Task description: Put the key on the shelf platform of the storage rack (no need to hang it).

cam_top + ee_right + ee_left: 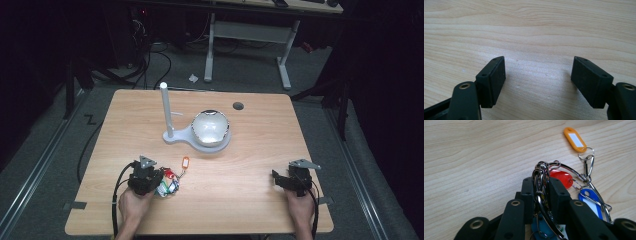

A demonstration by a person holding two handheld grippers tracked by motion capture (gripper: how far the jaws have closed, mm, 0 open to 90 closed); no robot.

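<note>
Left gripper [541, 187] has its jaws clamped on our bunch of key rings [542, 173], low on the bench [250, 165], near side of the white stand [200, 131] — grasp done, lift and hanging left. Right gripper [537, 75] gapes empty.

I see a pale wood-grain table [250, 200] under my black left gripper [541, 186] and black right gripper [537, 75]. The key bunch [544, 185] has silver metal rings carrying an orange tag [574, 139] with a white label, a red tag [560, 177], and a blue tag [590, 201] with a white label. A white stand [170, 132] bears a glossy white dome [210, 127].
</note>
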